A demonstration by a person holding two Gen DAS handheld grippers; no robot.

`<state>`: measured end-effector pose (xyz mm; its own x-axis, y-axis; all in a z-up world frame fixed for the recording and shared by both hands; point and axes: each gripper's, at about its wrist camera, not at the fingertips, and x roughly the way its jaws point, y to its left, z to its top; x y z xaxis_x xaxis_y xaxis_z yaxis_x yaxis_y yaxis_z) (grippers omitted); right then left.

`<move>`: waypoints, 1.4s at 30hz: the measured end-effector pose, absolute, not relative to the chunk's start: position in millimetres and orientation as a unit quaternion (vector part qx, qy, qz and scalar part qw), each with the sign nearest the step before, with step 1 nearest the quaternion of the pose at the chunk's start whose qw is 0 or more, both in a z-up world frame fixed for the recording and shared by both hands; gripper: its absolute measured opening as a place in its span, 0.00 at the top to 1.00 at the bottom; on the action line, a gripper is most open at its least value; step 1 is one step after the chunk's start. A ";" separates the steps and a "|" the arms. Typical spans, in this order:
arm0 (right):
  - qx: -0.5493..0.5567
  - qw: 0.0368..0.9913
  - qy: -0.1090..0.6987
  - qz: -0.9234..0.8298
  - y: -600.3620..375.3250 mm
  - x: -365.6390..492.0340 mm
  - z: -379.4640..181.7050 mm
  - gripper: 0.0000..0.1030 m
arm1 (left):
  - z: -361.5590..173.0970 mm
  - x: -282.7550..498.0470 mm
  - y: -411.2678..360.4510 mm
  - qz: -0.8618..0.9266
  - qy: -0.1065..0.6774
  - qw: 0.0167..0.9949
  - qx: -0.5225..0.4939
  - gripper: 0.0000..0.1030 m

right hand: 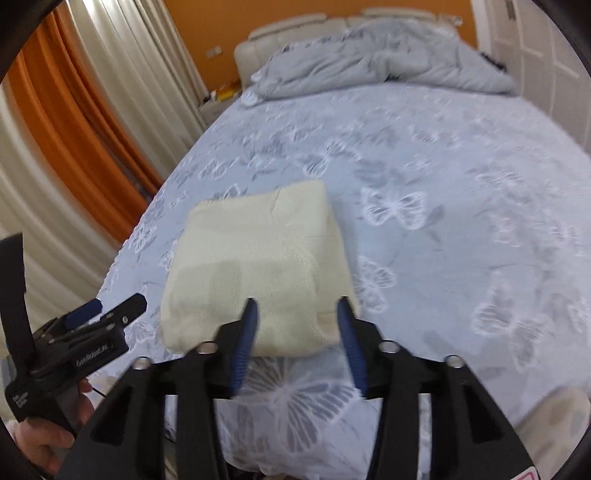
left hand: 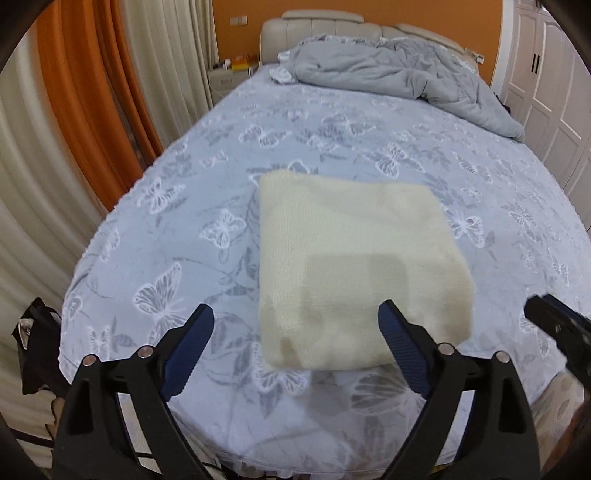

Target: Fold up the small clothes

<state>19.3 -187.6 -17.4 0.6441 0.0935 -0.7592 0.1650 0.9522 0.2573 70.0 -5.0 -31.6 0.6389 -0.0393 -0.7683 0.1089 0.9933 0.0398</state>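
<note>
Your left gripper [left hand: 295, 325] hangs above the near end of the bed w/ jaws spread wide and nothing between them; the folded cream knit garment [left hand: 354, 266] sits just ahead of the tips, its near edge running across the gap and behind the right-hand finger, but whether that finger touches the knit you can't tell from this view. Your right gripper [right hand: 295, 314] is parted too, a narrower gap, fingers apart w/ nothing pinched; the same garment [right hand: 255, 266] lies just ahead and a bit left of its jaws, near edge right at the fingertips, contact unclear. The garment is a thick squarish bundle resting flat on the butterfly-print bedsheet [left hand: 184, 206], close to the foot edge. In the right wrist view your left gripper [right hand: 107, 312] shows at the left of frame, beside the bundle and apart from it. Well beyond both sets of jaws, a rumpled grey duvet [left hand: 399, 74] is bunched at the head end against the padded headboard [left hand: 325, 22]. Orange and cream curtains [left hand: 85, 103] hang off to the left of the jaws.
</note>
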 end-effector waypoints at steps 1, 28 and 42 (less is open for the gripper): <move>0.148 0.897 0.417 -0.028 -187.5 12.2 -16.3 0.47 | -27.7 64.0 -7.6 -0.035 0.414 0.908 0.048 0.14; 0.077 0.896 0.434 -0.052 -140.2 -29.4 -51.0 0.31 | -63.6 11.5 -20.5 -0.007 0.409 0.911 0.056 0.14; 0.070 0.892 0.445 -0.042 -128.4 -29.6 -56.7 0.31 | -72.0 8.2 -14.8 -0.003 0.417 0.907 0.057 0.14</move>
